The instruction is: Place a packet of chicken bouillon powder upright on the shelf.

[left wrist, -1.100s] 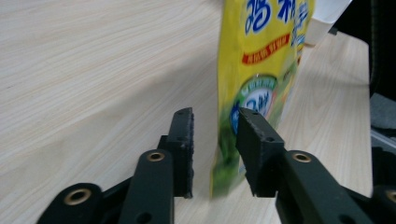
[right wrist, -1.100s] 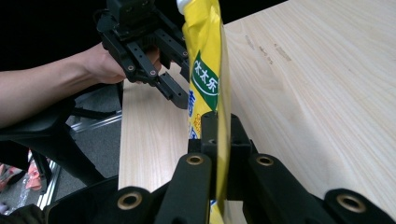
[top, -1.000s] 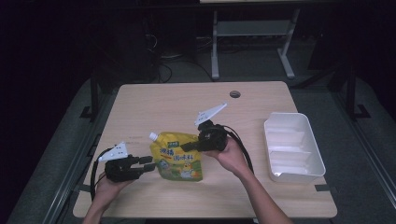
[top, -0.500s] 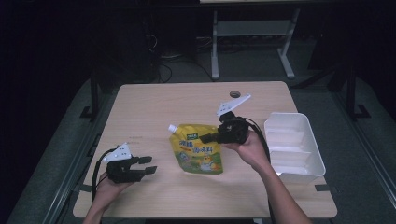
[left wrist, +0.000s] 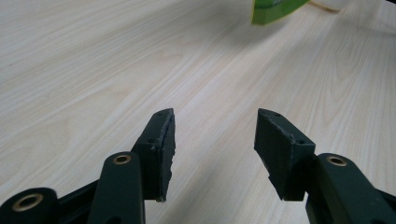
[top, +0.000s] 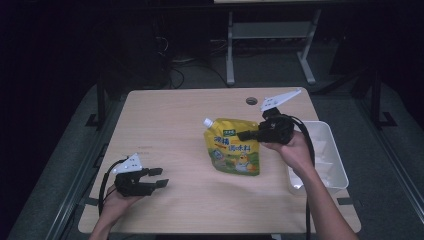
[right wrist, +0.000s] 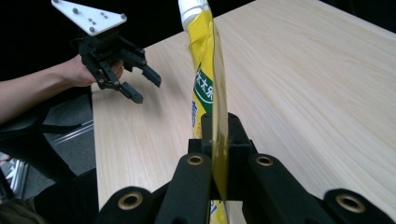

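A yellow and green spout pouch [top: 232,146] with a white cap is held over the middle of the wooden table [top: 170,115]. My right gripper [top: 244,135] is shut on its right edge; in the right gripper view the pouch [right wrist: 208,79] stands edge-on between the jaws, cap up. My left gripper [top: 161,177] rests low at the table's front left corner, open and holding nothing. In the left gripper view its jaws spread wide over bare wood [left wrist: 93,70], with a green corner of the pouch [left wrist: 275,9] far ahead.
A white plastic tray [top: 325,155] with compartments sits at the table's right edge, just behind my right hand. A round cable hole [top: 251,101] is near the table's far edge. A metal stand [top: 270,35] lies on the floor beyond.
My right gripper has carried the pouch to the right, from near the left gripper toward the tray. The left gripper let go of it and drew back a little toward the front left corner.
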Demonstrator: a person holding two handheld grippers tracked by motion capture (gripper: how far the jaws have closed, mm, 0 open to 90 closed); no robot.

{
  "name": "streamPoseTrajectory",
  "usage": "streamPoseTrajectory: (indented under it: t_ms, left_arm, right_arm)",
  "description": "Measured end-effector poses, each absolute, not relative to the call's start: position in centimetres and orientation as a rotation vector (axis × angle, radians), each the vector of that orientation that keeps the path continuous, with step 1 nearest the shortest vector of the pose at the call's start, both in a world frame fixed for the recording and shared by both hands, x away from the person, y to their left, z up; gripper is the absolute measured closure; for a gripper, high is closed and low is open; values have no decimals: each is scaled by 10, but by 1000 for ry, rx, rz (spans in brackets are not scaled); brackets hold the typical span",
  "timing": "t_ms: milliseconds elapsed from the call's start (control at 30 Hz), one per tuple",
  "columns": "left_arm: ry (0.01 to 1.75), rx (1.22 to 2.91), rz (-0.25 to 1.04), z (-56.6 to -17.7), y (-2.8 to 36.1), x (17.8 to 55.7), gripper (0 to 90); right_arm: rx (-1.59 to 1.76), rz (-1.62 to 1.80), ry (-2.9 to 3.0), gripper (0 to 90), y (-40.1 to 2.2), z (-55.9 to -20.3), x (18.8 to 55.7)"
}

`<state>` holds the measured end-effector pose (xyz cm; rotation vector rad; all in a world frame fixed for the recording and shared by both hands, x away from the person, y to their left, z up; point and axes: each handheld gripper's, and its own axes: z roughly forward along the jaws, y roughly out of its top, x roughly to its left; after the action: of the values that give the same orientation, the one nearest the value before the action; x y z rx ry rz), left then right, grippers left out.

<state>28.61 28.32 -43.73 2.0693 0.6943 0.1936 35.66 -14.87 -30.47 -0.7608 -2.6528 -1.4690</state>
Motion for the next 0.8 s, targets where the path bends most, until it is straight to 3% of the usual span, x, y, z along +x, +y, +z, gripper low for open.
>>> streamPoseTrajectory:
  t_ms: [800]
  left_arm:
    - [711,2074,197,-439,284,287,466]
  right_arm:
    - [-992,-1543,-2664,898,-236,-287,344]
